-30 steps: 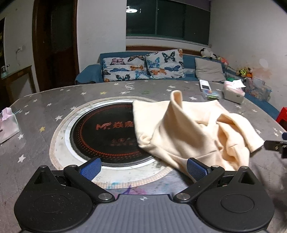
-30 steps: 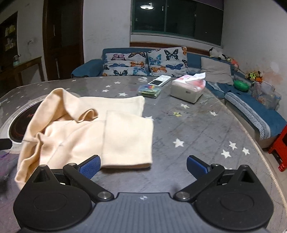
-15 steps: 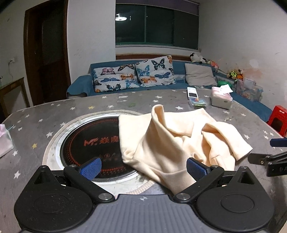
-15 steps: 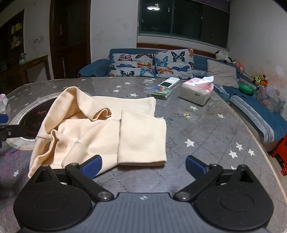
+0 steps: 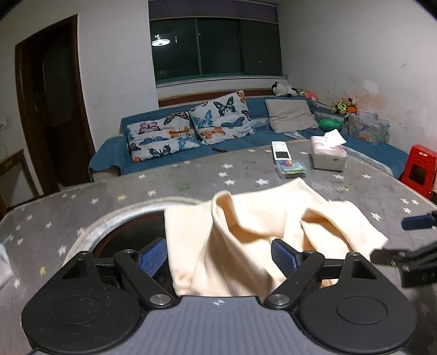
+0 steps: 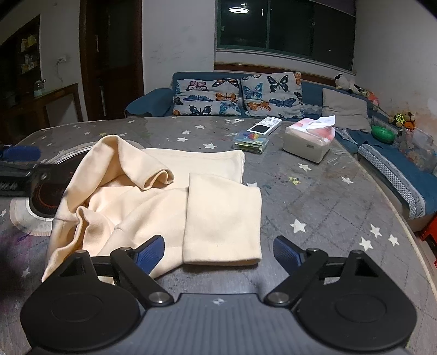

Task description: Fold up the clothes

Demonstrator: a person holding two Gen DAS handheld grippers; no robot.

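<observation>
- Jaws first: our left gripper has its blue pads spread wide apart, and the cream garment bulges up between them, its near edge running under the gripper body; we cannot tell whether either pad touches the cloth.
- Our right gripper is likewise spread wide, gripping nothing; its left pad sits over the garment's near hem, its right pad over bare counter.
- The cream garment lies crumpled on the grey, star-printed counter, one flat folded flap toward the right gripper and a raised fold toward the left.
- Its left part drapes over the round dark burner plate set into the counter.
- From the left wrist view we see the right gripper's fingers at the right edge, just beside the garment's corner.
- Beyond the garment, well apart from it, sit a small clear box of coloured items, a white remote and a tissue box.
- Past the counter stands a blue sofa with butterfly cushions and a grey cushion, under a dark window.
</observation>
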